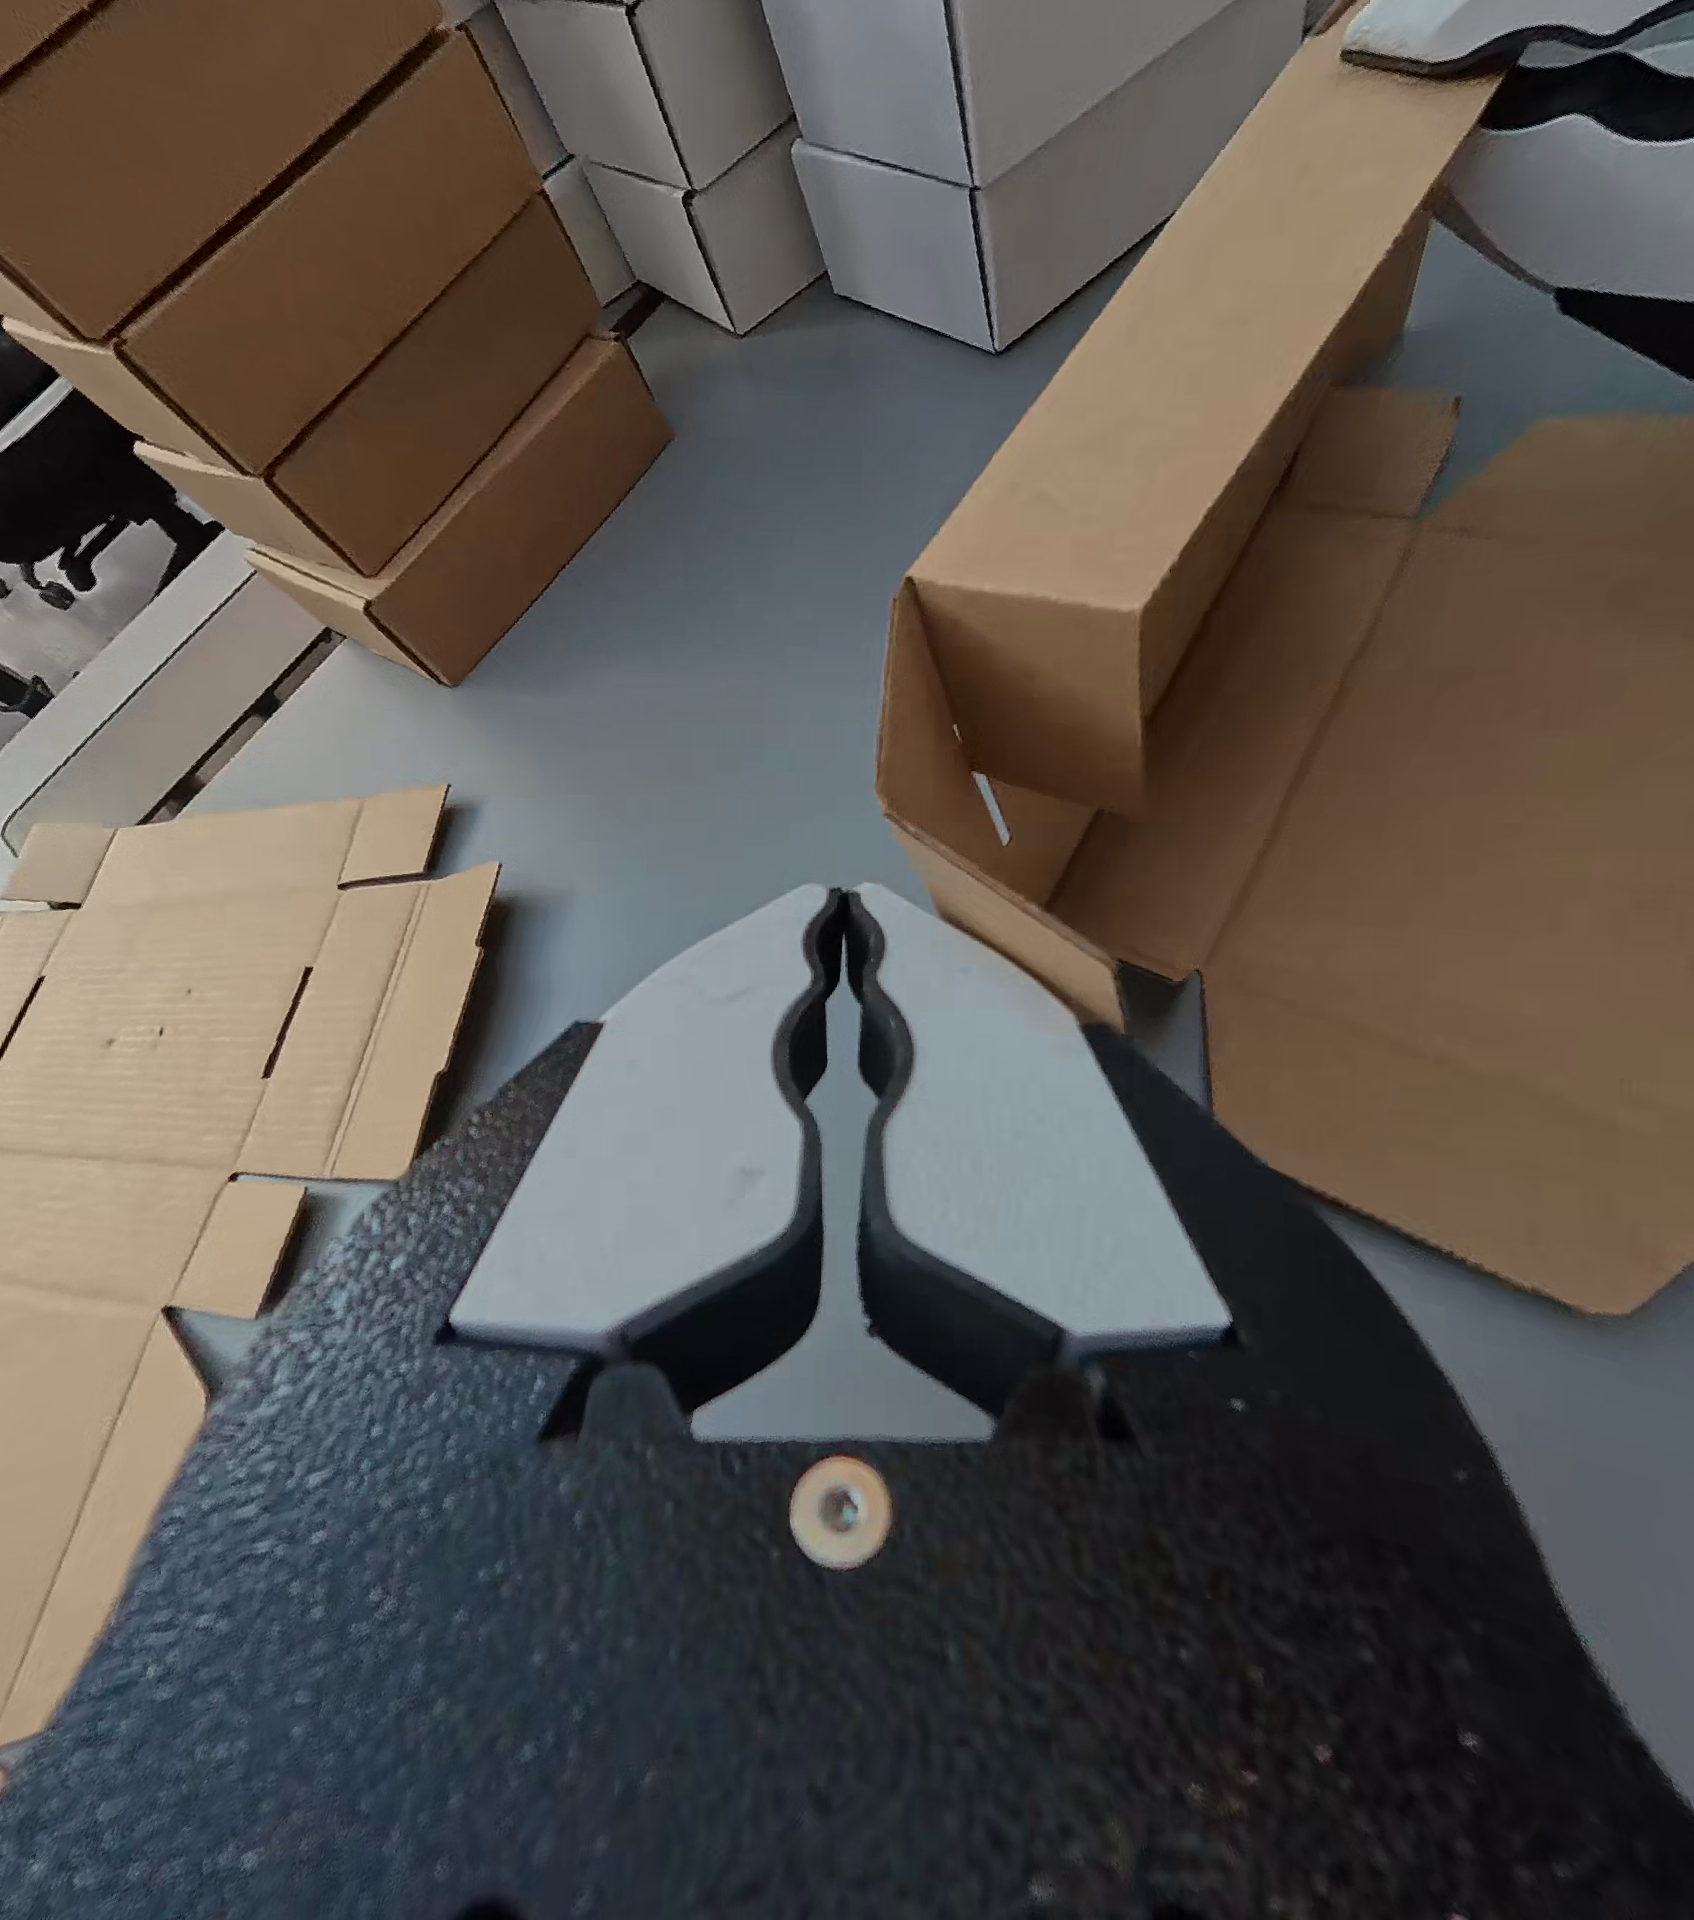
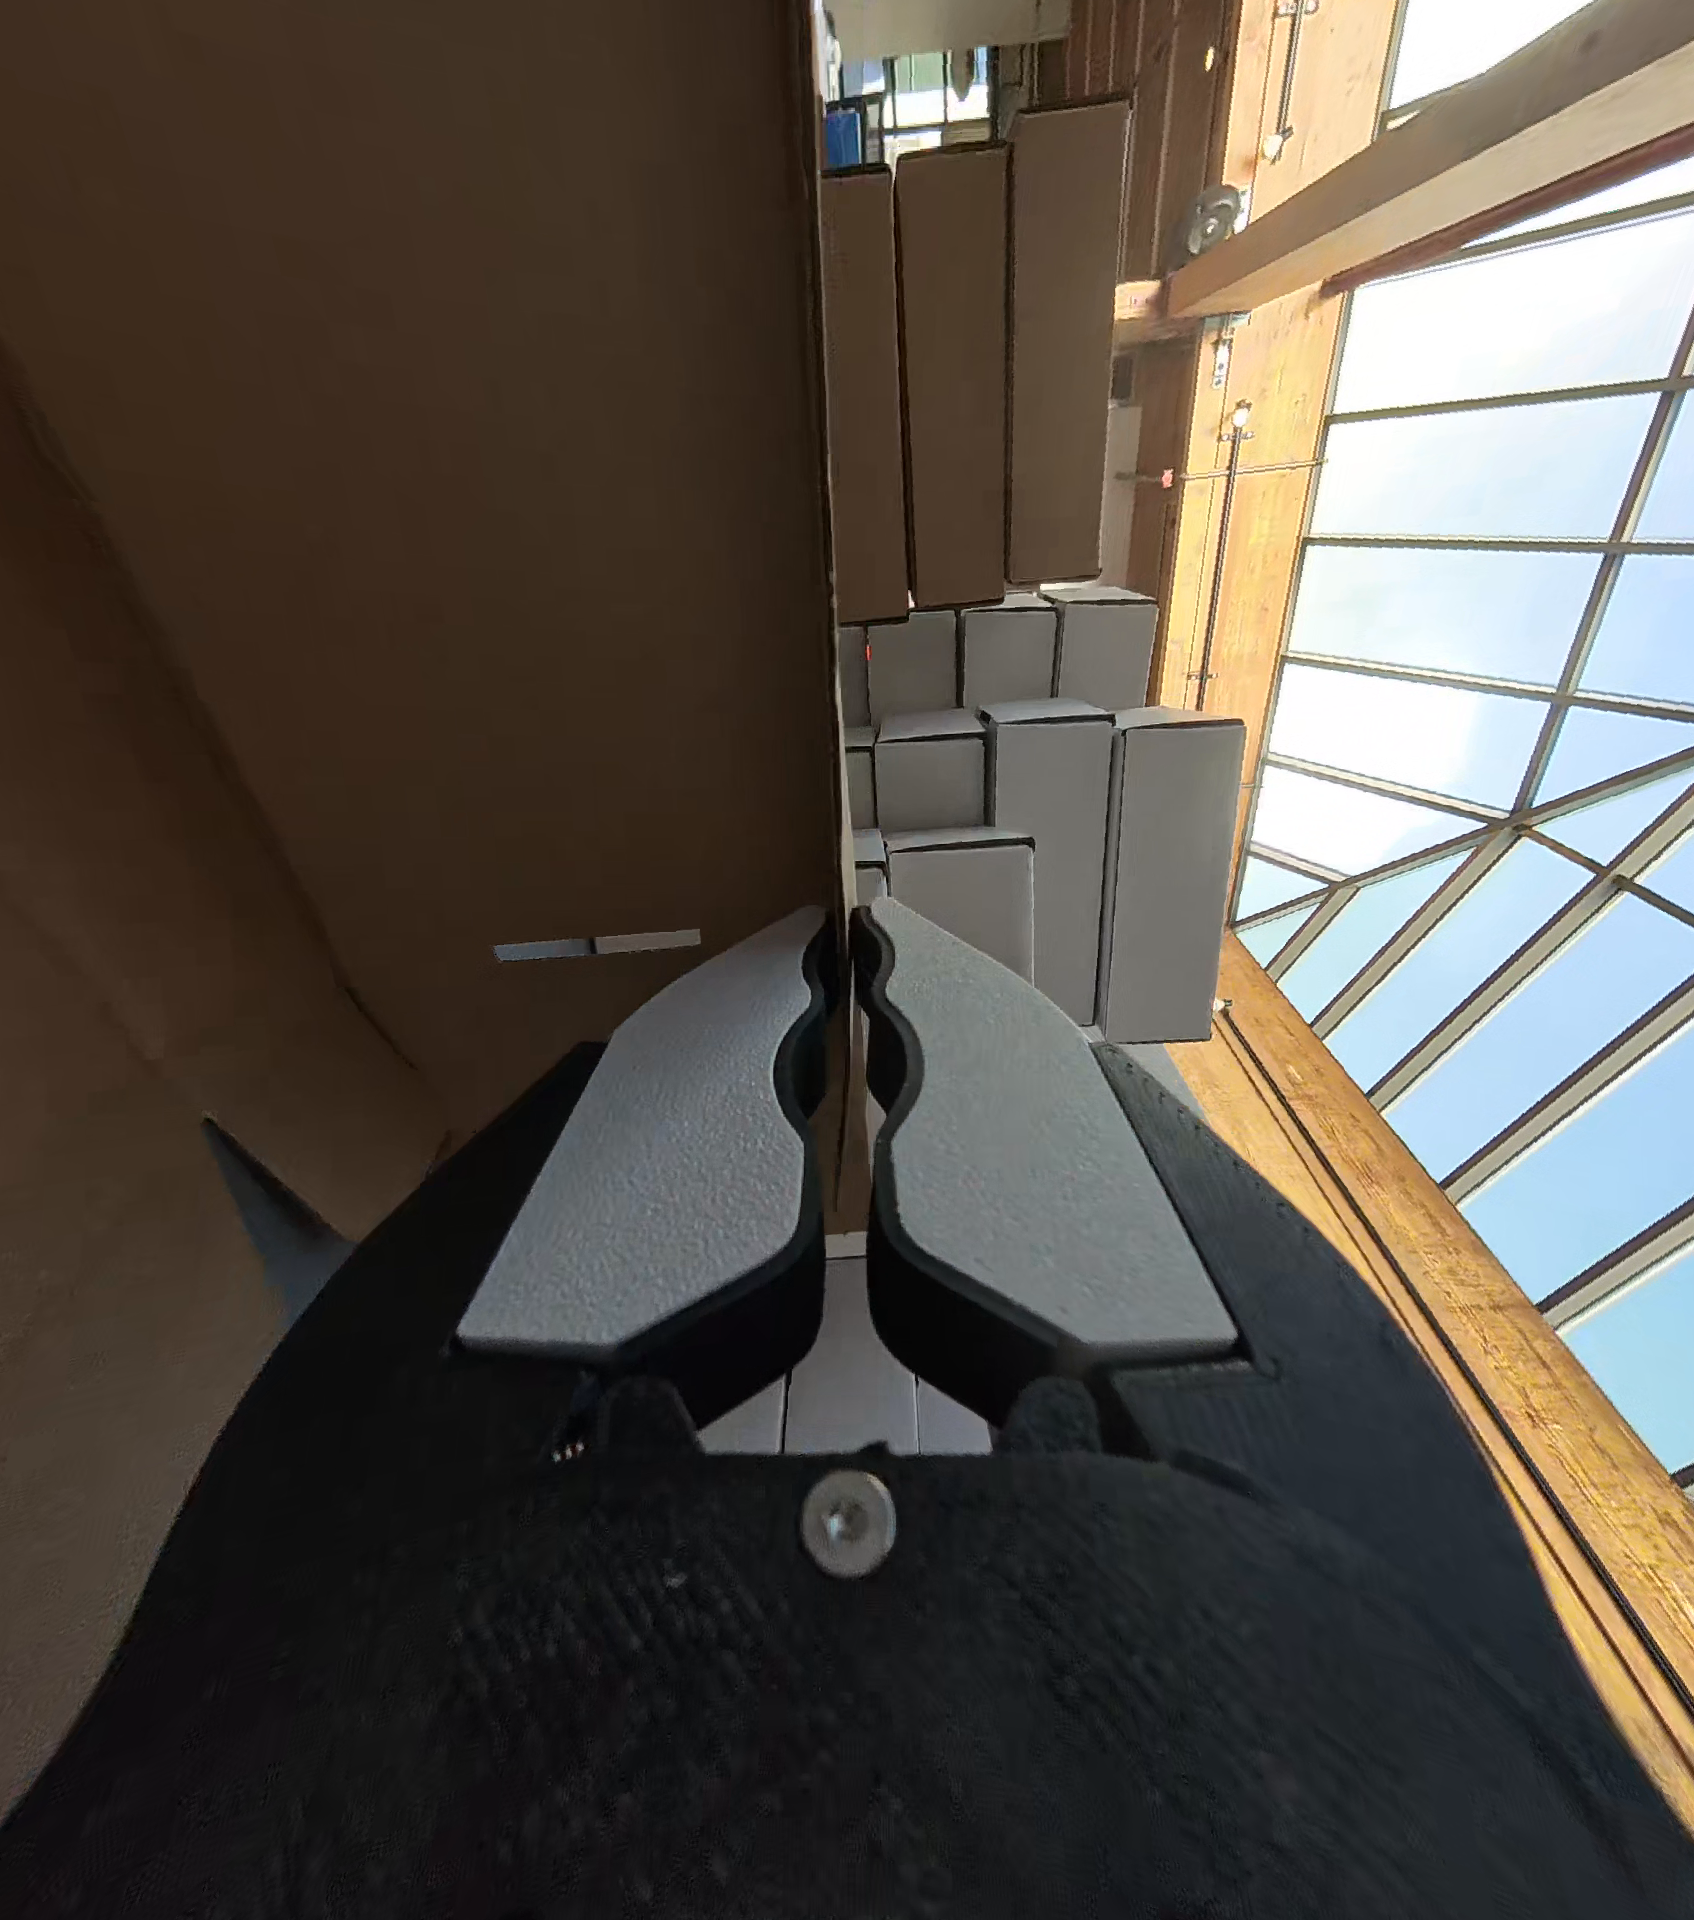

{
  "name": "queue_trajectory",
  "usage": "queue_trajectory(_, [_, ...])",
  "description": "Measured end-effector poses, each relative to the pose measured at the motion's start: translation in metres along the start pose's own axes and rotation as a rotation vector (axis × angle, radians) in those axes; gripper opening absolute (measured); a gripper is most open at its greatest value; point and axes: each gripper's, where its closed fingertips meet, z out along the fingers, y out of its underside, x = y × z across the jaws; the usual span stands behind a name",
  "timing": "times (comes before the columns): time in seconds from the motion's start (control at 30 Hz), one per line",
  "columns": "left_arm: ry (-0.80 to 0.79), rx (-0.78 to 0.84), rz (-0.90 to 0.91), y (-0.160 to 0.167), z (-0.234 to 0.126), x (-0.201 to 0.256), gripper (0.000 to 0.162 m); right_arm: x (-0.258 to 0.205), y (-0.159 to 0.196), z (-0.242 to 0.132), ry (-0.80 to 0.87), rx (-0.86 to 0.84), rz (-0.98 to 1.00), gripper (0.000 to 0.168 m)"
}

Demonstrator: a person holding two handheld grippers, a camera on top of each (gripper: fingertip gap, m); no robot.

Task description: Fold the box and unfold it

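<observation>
A brown cardboard box [image 1: 1342, 790] lies partly folded on the grey table [image 1: 718, 644], right of centre in the left wrist view. One long side wall [image 1: 1186, 416] stands up and is doubled over; the rest lies flat. My left gripper [image 1: 838, 904] is shut and empty, just left of the box's near corner. My right gripper [image 2: 843, 925] is shut on the edge of the box's raised wall [image 2: 407, 520], which fills the left of the right wrist view. It also shows at the top right of the left wrist view [image 1: 1601, 62].
A flat brown box blank [image 1: 147, 1039] lies at the left. Stacked folded brown boxes [image 1: 303, 312] and white boxes [image 1: 822, 156] stand at the back of the table. The table edge [image 1: 43, 748] runs at the far left. Windows [image 2: 1549, 727] fill the right wrist view's right side.
</observation>
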Motion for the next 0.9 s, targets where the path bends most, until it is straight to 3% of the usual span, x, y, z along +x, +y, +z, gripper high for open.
queue_trajectory(0.27, [-0.069,-0.069,0.02,-0.006,0.018,0.023,0.0,-0.001,-0.001,-0.001,-0.001,-0.039,-0.03,0.001])
queue_trajectory(0.43, [0.101,0.018,-0.016,-0.005,0.005,0.027,0.014,-0.001,-0.001,-0.008,0.038,-0.025,-0.102,0.001])
queue_trajectory(0.73, [0.44,0.155,-0.004,-0.001,-0.01,0.047,0.017,-0.001,-0.001,-0.007,-0.002,-0.01,-0.113,0.001])
queue_trajectory(0.9, [0.54,0.226,-0.05,-0.007,-0.014,0.055,0.025,-0.001,-0.001,-0.007,-0.056,0.01,-0.08,0.002])
